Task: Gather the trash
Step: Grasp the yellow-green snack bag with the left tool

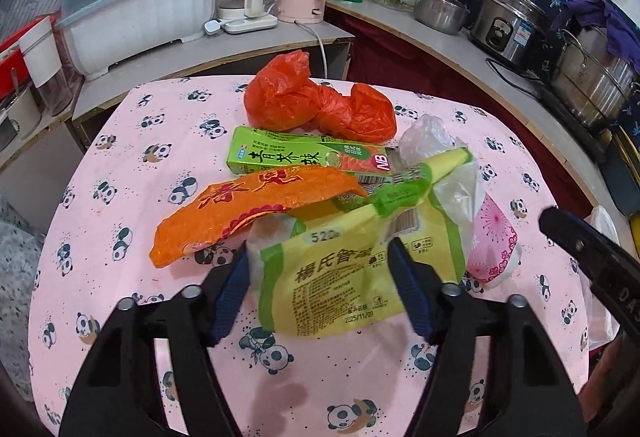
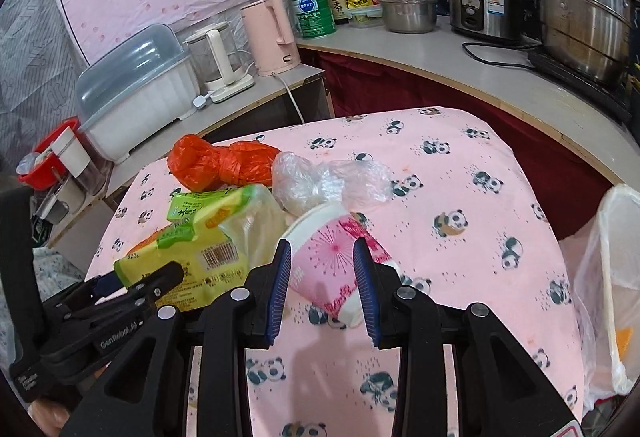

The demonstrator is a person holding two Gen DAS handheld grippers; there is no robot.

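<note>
Straddling the yellow-green food bag (image 1: pixel 340 277) on the panda tablecloth (image 1: pixel 120 165), left gripper (image 1: pixel 320 289) spread; right gripper (image 2: pixel 322 287) spread around pink paper cup (image 2: pixel 332 261). Close squarely, lift toward bin liner (image 2: pixel 612 277).

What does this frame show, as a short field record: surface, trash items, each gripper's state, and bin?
surface: pink panda-print tablecloth
trash items: crumpled red plastic bag; green toothpaste carton; orange foil wrapper; yellow-green food pouch; clear crumpled plastic wrap; pink paper cup, lying on its side
left gripper: open, fingers either side of the pouch
right gripper: open, fingers either side of the cup; contact unclear
bin: white plastic-lined bag at table's right edge
</note>
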